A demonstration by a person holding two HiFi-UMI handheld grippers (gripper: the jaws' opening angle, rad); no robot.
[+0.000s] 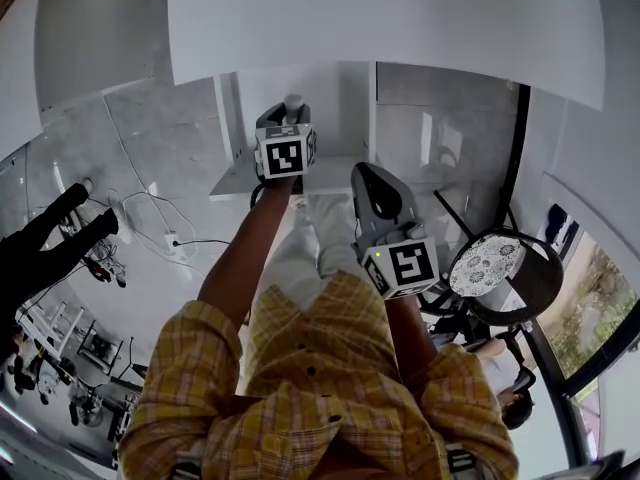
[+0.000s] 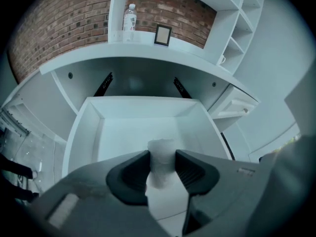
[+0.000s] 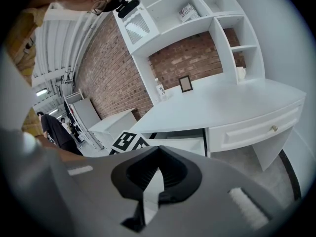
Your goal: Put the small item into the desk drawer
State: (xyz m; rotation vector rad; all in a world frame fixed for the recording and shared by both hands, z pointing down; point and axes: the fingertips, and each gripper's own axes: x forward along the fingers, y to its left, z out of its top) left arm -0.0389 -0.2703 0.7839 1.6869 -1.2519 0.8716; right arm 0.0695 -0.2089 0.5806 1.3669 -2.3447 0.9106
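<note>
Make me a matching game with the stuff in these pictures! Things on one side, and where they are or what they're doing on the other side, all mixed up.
Things:
1. small white item
2. desk drawer
3. water bottle
4. right gripper

Places or states:
A. pulled open
B. jaws together, nothing between them
C. clamped in the left gripper
D. standing upright on the desk top

Pairs: 1-C, 2-A, 3-D, 4-B.
</note>
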